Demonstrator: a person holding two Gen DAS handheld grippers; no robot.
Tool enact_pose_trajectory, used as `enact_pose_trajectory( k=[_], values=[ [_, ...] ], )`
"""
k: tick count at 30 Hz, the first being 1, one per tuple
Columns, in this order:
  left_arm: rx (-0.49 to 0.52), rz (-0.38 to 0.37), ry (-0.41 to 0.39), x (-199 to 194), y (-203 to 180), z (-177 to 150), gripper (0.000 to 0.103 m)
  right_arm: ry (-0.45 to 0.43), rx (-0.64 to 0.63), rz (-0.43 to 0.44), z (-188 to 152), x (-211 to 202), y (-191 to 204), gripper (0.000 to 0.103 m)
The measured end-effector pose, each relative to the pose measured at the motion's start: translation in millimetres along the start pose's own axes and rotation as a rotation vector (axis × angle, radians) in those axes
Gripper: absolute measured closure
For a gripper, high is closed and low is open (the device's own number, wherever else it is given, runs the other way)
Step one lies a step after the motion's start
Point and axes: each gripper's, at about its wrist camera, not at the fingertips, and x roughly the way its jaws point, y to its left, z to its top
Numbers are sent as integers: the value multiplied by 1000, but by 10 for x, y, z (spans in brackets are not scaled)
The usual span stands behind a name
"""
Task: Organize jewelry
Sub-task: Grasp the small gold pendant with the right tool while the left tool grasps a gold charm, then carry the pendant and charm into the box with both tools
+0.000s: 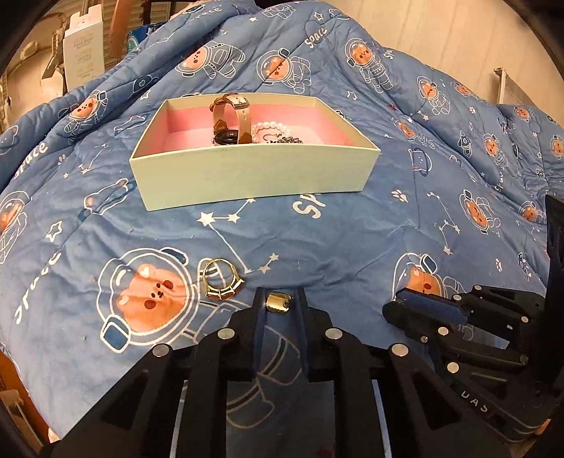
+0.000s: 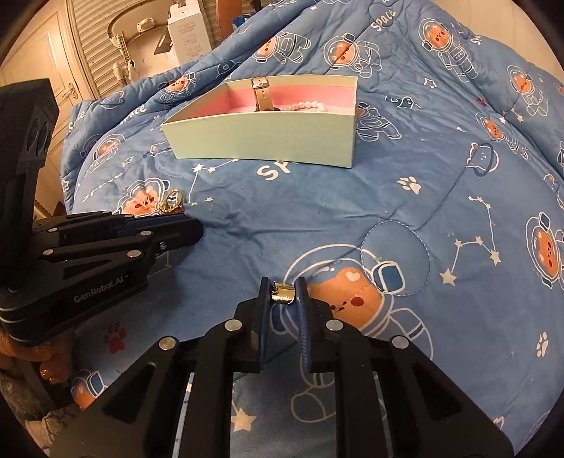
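Observation:
A pale green box (image 1: 253,172) (image 2: 264,137) with a pink lining rests on the blue bedspread. It holds a beige-strapped watch (image 1: 231,119) (image 2: 261,95), a pearl bracelet (image 1: 269,125) (image 2: 310,105) and a dark chain (image 1: 287,140). My left gripper (image 1: 280,299) is shut on a small gold piece (image 1: 278,303) low over the bedspread. A larger gold ring (image 1: 222,282) (image 2: 172,202) lies loose just to its left. My right gripper (image 2: 282,287) is shut on another small gold piece (image 2: 283,295). Each gripper shows in the other's view: the right (image 1: 402,303), the left (image 2: 195,229).
The astronaut-bear bedspread (image 1: 352,229) (image 2: 352,211) covers the whole working surface and rises in folds behind the box. White cartons (image 1: 84,53) (image 2: 187,31) and a louvred door (image 2: 91,45) stand beyond its far left edge. A hand (image 2: 53,359) holds the left gripper.

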Motion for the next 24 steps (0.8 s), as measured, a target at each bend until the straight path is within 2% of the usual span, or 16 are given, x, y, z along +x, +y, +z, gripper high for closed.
enact_pose_trajectory(
  k=[24],
  values=[
    [-87,-22,-44,-274,143,-156,89,8,-10,51,34,-100,19,88]
  ],
)
